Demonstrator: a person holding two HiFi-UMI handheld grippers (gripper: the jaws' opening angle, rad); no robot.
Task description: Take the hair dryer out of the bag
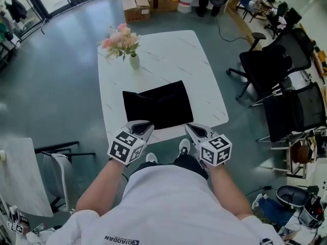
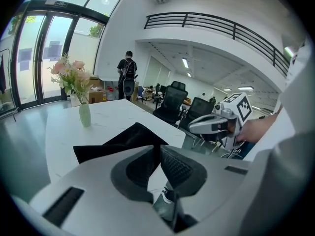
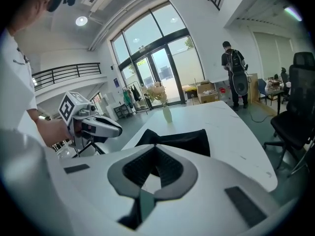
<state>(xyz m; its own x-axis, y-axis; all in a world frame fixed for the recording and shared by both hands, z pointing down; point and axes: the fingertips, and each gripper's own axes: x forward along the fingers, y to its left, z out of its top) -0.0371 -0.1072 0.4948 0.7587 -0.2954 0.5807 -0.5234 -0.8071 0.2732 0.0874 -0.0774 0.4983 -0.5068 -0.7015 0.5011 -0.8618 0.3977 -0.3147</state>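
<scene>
my L claw (image 1: 144, 127) together, empty | R claw (image 1: 192, 130) same | I held both just short of bag (image 1: 157, 105) ahead on surface (image 1: 168, 50), prob. to line up on its edge; dryer unseen

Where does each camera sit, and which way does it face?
Head view: on the person's head, looking down at table and black bag; forearms, left gripper, right gripper show.
Left gripper view: on that gripper, along its jaws toward bag and vase; right hand shows.
Right gripper view: likewise, toward bag and glass doors; left hand shows.
Both gripper views share bag, vase.
</scene>
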